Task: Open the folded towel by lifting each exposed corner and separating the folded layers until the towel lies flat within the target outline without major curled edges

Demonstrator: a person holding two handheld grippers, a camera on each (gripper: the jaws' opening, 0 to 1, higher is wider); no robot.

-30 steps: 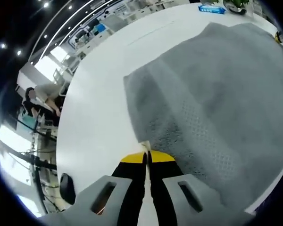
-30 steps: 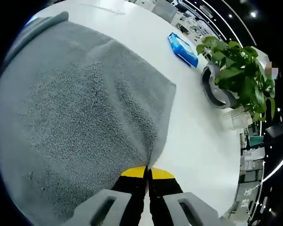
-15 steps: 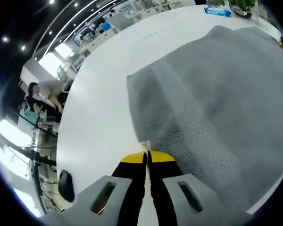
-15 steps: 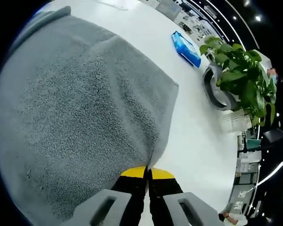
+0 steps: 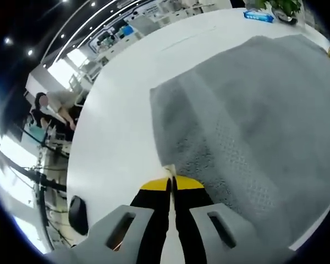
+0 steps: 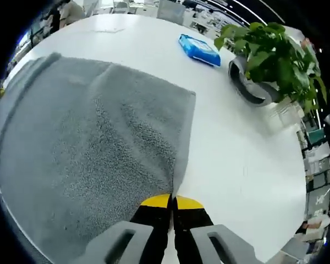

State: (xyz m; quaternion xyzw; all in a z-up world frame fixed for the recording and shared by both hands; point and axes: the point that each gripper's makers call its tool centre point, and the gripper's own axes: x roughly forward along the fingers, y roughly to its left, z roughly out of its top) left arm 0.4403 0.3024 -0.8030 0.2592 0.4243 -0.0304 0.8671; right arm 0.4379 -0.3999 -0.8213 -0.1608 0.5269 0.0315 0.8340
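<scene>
- Grey towel (image 5: 253,121): being held spread over the white bench (image 5: 121,110), one near corner pinched at each side.
- Left claw (image 5: 171,184): being kept clenched on a towel corner.
- Right claw (image 6: 172,200): being kept clenched on the opposite corner.
- Progress: judged largely unfolded; flattening and release being left to do; no outline being made out.
- Potted plant (image 6: 264,55), blue packet (image 6: 198,48): being kept well apart.

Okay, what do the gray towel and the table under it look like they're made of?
The towel looks like soft terry cloth, probably cotton: matte gray, with a nubby looped pile and a flatter woven band in the left gripper view. The table looks hard and smooth, white with a faint sheen, likely laminate or painted board; the exact material can't be told.
</scene>
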